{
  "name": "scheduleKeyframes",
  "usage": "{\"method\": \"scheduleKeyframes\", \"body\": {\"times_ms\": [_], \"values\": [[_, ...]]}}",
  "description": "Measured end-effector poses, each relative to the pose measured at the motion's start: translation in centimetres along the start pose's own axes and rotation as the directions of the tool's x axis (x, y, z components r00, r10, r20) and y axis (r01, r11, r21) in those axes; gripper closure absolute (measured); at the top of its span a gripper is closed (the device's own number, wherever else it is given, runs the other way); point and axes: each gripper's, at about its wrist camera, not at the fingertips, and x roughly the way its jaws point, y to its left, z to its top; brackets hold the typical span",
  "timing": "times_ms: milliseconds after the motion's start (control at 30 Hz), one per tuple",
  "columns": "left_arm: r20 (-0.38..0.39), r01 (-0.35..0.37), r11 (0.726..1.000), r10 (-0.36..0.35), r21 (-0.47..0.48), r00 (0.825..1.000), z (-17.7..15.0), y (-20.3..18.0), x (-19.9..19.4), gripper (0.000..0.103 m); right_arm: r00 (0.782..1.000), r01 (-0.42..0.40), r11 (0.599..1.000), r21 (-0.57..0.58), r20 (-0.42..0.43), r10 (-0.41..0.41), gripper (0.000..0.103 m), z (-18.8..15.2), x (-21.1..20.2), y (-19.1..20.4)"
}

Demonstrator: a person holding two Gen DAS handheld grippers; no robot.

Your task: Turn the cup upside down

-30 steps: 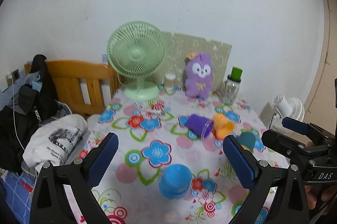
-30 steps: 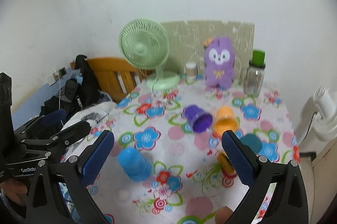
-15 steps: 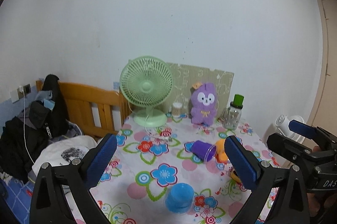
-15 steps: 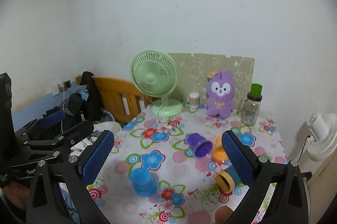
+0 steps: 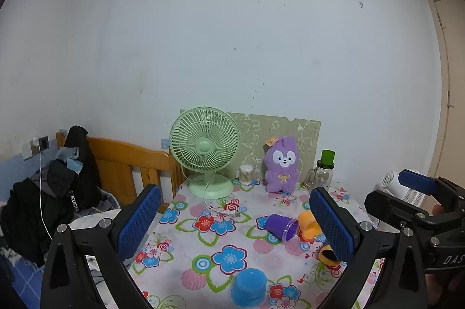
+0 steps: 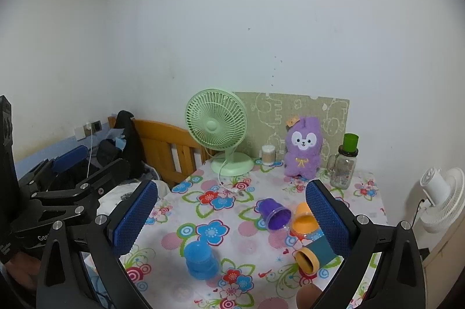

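The blue cup [image 6: 200,259] stands upside down near the tabletop's [image 6: 375,210] front edge, below and between the wide-spread fingers of both the left gripper [image 5: 234,224] and the right gripper [image 6: 231,219], touching neither. Behind it, toward the middle, a purple cup [image 6: 274,214] and an orange cup [image 6: 303,220] lie tipped side by side, a teal cup [image 6: 315,251] just in front.

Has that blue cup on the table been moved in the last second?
No. The blue cup sits upside down by the same blue flower on the tablecloth as before; only the cameras pulled back.
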Motion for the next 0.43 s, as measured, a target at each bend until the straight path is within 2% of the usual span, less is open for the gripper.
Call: {"method": "scheduleKeyframes", "body": {"times_ms": [433], "values": [[-0.028,0.009,1.0,-0.009,-0.016,1.0,-0.24,0.21,0.4,0.0,1.0,-0.007,1.0,0.005,-0.017,0.007,0.0,-0.27,0.28,-0.04]]}}
